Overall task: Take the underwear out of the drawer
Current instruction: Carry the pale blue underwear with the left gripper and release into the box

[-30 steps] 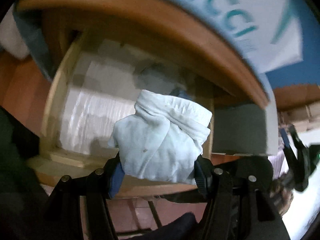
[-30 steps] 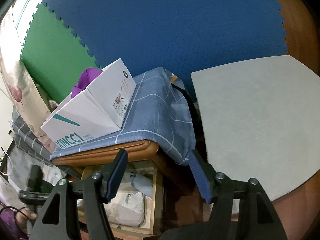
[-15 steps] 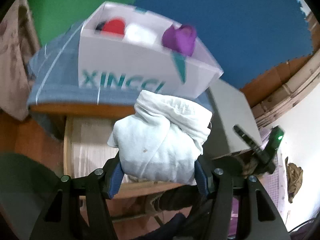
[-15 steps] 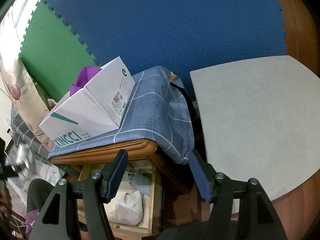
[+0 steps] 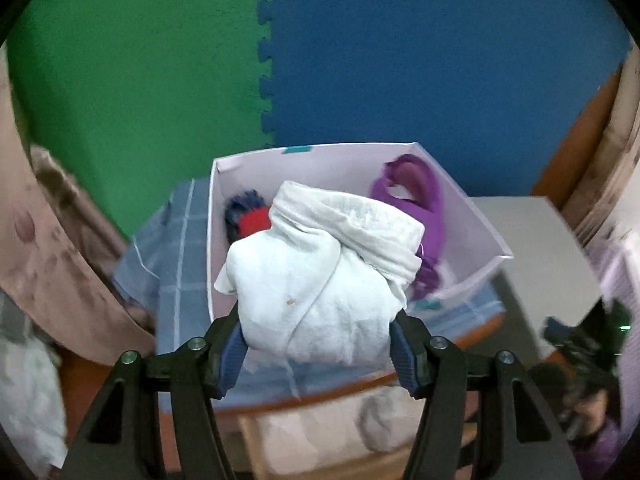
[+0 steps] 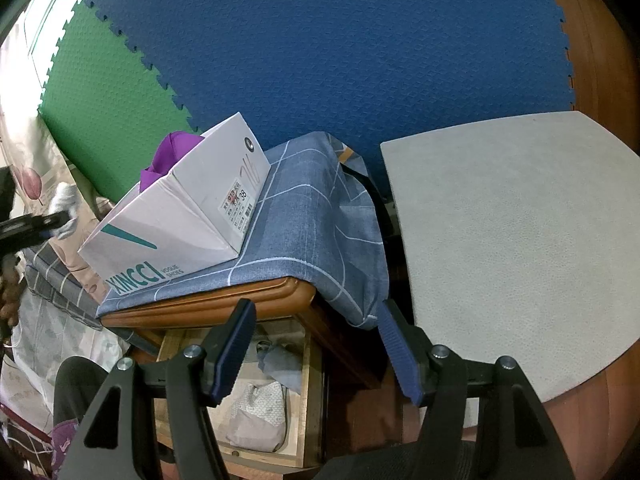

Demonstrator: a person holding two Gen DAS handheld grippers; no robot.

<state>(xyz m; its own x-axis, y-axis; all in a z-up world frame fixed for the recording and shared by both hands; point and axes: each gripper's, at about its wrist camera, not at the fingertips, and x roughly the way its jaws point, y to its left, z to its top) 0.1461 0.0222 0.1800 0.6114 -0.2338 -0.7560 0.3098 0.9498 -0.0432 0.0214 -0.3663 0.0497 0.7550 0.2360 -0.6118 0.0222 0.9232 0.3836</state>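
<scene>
My left gripper (image 5: 318,342) is shut on a bundled white piece of underwear (image 5: 320,276), held above the front of a white shoe box (image 5: 484,240) on the cloth-covered nightstand. Purple (image 5: 420,196) and red-and-dark garments (image 5: 250,218) lie inside that box. The open wooden drawer (image 5: 320,436) shows blurred below, with pale folded items in it. In the right wrist view the drawer (image 6: 308,396) stands open under the nightstand top, holding a pale mesh garment (image 6: 260,416) and a blue-grey one (image 6: 282,362). My right gripper (image 6: 316,356) hangs open and empty above the drawer.
The shoe box (image 6: 176,216) rests on a blue checked cloth (image 6: 312,216) draped over the nightstand. A grey round-edged tabletop (image 6: 512,240) stands to the right. Green and blue foam mats (image 6: 340,40) line the wall. A curtain (image 5: 48,240) hangs at left.
My left gripper has risen with the white underwear, from drawer level up to above the shoe box, and rolled. The right gripper has stayed put.
</scene>
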